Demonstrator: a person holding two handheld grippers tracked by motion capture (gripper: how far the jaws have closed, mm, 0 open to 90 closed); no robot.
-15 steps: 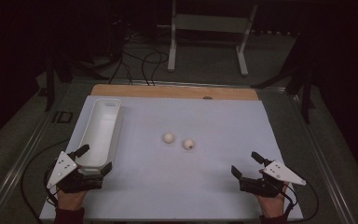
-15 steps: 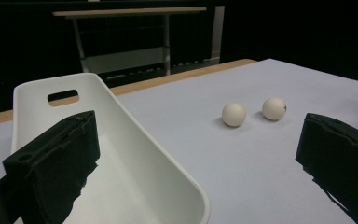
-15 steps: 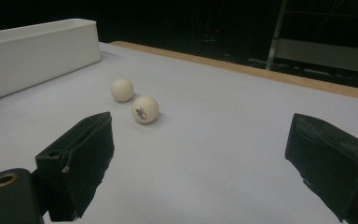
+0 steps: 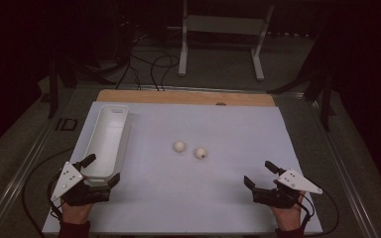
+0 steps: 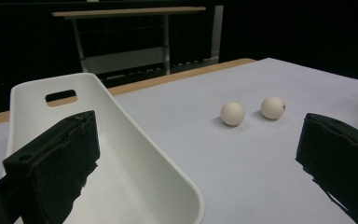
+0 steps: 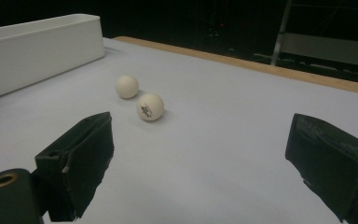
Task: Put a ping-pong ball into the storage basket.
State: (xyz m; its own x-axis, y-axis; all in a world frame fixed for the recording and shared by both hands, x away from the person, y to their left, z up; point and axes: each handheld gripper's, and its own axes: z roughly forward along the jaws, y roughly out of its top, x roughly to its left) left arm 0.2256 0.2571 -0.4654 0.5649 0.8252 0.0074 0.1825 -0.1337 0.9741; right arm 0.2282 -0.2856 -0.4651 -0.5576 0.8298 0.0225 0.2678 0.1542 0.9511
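Both grippers, left (image 4: 99,171) & right (image 4: 259,173), gape wide, empty; balls (image 4: 179,146) (image 4: 200,152) prob roll off counter if nudged, missing tray (image 4: 110,110).

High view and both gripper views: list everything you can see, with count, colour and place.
balls: 2, white, mid-table, side by side; the right one bears a small mark
tray: 1, white, long, empty, left side of the table
mat: 1, pale grey, covers the table
table edge: 1, wooden, far side
stand: 1, light metal, on the floor beyond the table
left hand-held gripper: 1, black, open, astride the tray's near end
right hand-held gripper: 1, black, open, near right of the mat
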